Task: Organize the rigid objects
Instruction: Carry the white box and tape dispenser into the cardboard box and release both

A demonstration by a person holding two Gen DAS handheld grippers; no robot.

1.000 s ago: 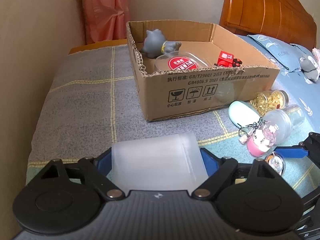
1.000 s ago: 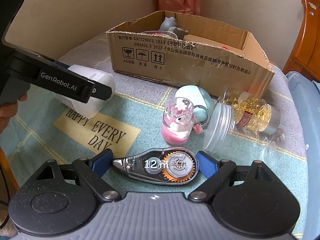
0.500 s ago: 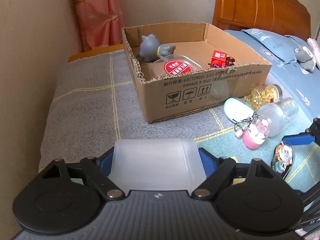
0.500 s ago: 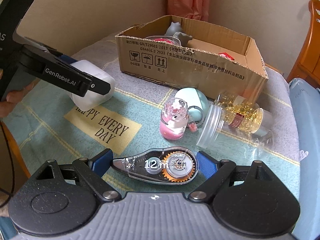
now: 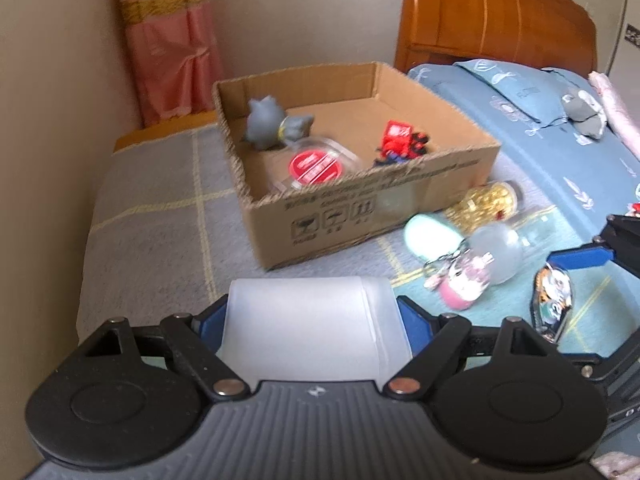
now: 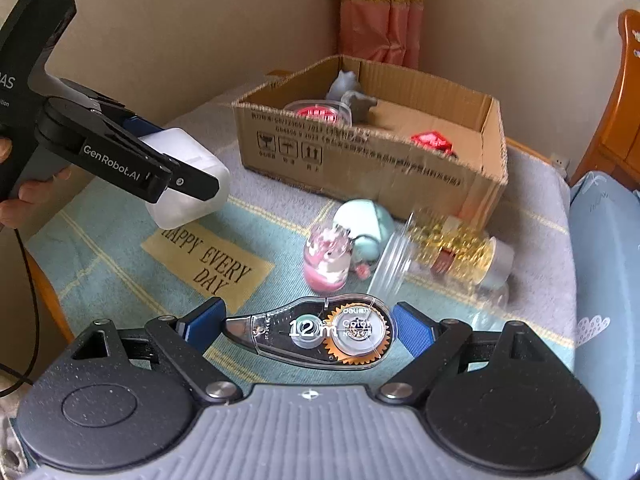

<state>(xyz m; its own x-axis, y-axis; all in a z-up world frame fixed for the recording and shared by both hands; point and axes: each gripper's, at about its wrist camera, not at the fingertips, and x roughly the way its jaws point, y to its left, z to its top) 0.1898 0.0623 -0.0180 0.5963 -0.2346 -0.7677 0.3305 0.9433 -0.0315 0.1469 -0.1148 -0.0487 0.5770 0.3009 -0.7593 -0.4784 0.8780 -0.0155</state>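
My left gripper [image 5: 312, 312] is shut on a frosted white plastic box [image 5: 312, 328], held above the blanket; the box also shows in the right wrist view [image 6: 188, 176]. My right gripper [image 6: 308, 326] is shut on a clear correction tape dispenser [image 6: 320, 334], also seen edge-on in the left wrist view [image 5: 554, 304]. An open cardboard box [image 5: 360, 208] ahead holds a grey toy figure [image 5: 266, 124], a red-lidded clear container [image 5: 316, 164] and a red toy [image 5: 398, 140]. In front of the box lie a pink globe keychain [image 6: 326, 260], a mint case [image 6: 364, 224] and a jar of gold capsules [image 6: 452, 248].
The things lie on a blanket-covered table [image 6: 120, 256] with a "HAPPY EVERY DAY" patch [image 6: 208, 260]. A wall and a pink curtain [image 5: 168, 40] stand behind. A bed with blue bedding [image 5: 540, 120] and a wooden headboard [image 5: 500, 20] is to the right.
Both grippers have risen and tilted, each keeping hold of its object. The cardboard box now appears farther off and seen more from above, so more of its inside shows.
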